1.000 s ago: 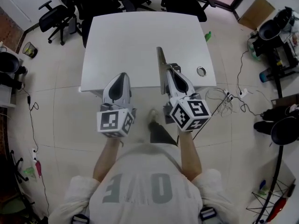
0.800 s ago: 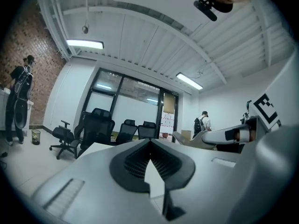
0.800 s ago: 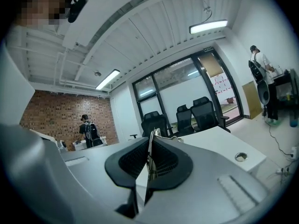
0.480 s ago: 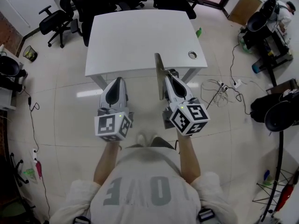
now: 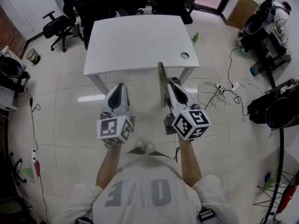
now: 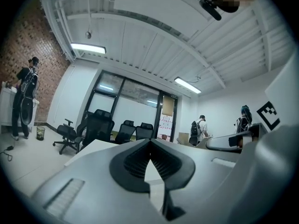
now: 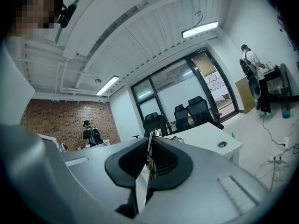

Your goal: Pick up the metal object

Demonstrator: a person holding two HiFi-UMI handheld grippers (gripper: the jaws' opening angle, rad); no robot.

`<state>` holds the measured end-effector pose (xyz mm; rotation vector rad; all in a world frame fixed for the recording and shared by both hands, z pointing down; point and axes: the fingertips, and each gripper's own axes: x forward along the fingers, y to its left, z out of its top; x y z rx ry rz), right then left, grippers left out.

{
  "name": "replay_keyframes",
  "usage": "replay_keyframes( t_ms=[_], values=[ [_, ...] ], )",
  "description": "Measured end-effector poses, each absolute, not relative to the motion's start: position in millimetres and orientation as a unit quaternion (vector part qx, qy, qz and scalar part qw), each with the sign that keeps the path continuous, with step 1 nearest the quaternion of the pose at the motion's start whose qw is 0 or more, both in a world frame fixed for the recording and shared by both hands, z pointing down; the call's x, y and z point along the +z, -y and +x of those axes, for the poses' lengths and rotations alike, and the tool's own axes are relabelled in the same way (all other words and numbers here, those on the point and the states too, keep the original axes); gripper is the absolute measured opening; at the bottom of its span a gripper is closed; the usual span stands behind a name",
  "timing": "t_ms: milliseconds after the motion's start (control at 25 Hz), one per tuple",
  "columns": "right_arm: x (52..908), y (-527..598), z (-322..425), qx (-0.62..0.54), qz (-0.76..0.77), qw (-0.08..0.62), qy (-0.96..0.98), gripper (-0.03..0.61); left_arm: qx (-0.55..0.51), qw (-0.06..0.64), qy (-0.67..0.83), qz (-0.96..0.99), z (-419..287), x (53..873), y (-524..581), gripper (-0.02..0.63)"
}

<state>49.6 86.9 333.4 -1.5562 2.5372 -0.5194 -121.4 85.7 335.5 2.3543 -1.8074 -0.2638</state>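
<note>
Grey jaws of our left gripper (image 5: 117, 87) are pressed together with nothing between them. Just beside it, our right gripper (image 5: 171, 81) is clamped on the metal object (image 5: 160, 76), a thin flat strip held on edge in the air over the pale floor tiles. Its far end shows against the near edge of the white table (image 5: 135, 36), which has a round hole (image 5: 185, 55) near its right corner. Beyond the table stand black office chairs (image 5: 58, 22).
</note>
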Motion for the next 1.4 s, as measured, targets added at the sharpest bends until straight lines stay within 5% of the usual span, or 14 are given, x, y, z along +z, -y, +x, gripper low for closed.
replay_keyframes(
  t_ms=[1400],
  values=[
    [328,-96,31,-0.158,-0.514,0.068,-0.84,0.026,-0.082,0.08,0.624,0.773,-161,333,-96,0.002]
  ],
)
